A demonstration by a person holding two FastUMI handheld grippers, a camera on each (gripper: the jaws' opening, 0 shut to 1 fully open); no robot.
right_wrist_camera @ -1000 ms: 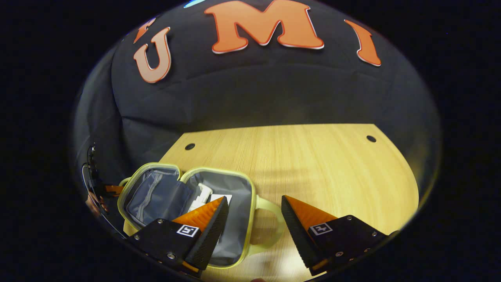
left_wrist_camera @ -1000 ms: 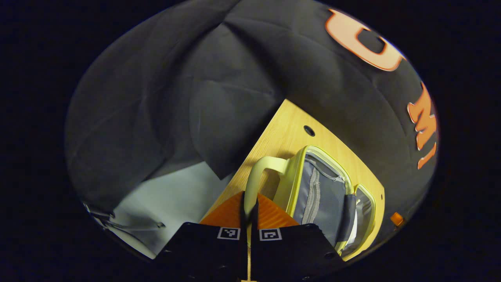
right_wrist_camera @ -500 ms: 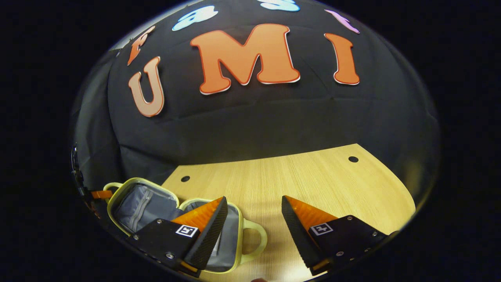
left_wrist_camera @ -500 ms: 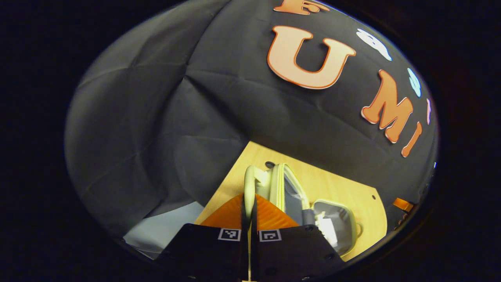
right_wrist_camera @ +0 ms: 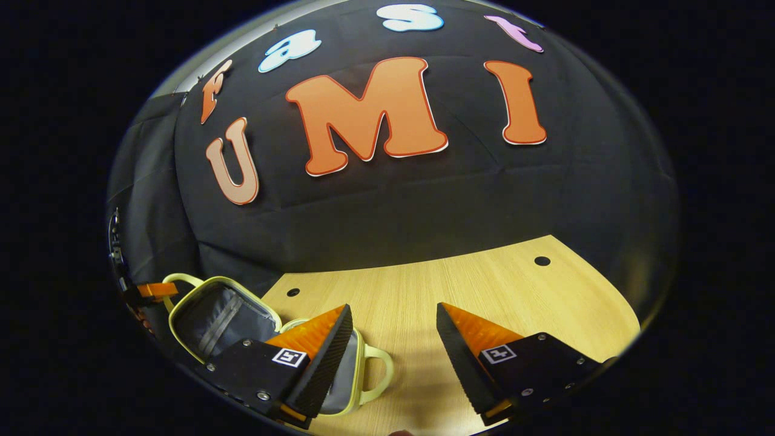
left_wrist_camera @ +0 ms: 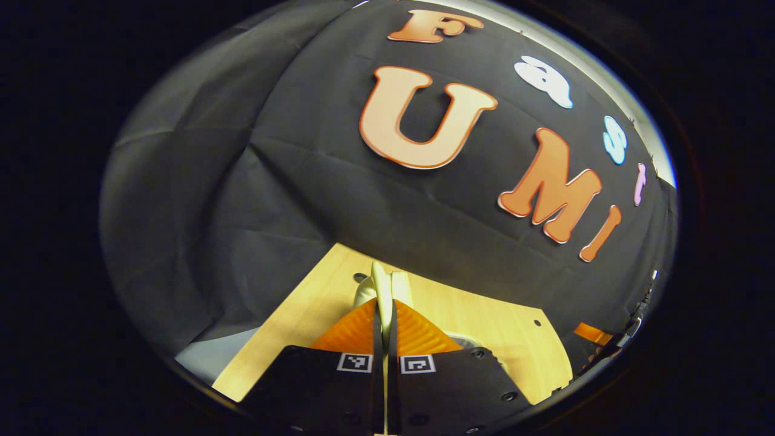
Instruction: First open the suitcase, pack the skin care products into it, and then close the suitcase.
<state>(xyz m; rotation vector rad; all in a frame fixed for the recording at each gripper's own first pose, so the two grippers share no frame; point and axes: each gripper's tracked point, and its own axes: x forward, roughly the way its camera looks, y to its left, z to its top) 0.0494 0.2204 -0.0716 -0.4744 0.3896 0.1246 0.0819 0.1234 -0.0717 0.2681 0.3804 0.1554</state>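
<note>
The small yellow-green suitcase lies at the table's left in the right gripper view. Its grey-lined lid (right_wrist_camera: pixel 212 309) stands raised, and the base half (right_wrist_camera: pixel 351 378) lies flat, mostly hidden behind my finger. The base's handle (right_wrist_camera: pixel 380 369) points toward the table's middle. My left gripper (left_wrist_camera: pixel 385 312) is shut on the lid's pale handle (left_wrist_camera: pixel 381 284), which sticks up between its fingers. From the right gripper view that left gripper (right_wrist_camera: pixel 154 290) sits at the lid's far edge. My right gripper (right_wrist_camera: pixel 393 330) hangs open above the wooden table (right_wrist_camera: pixel 484 290), just right of the case, holding nothing.
The table has small round holes near its back corners (right_wrist_camera: pixel 542 261) (right_wrist_camera: pixel 292 292). Bare wood stretches right of the case. The table's left edge (left_wrist_camera: pixel 266 339) drops to a pale floor (left_wrist_camera: pixel 206 363). The black cloth wall stands close behind.
My left gripper has swung the lid up by its handle, from lying open flat to standing raised over the base. The right gripper has drawn back from the case, still open.
</note>
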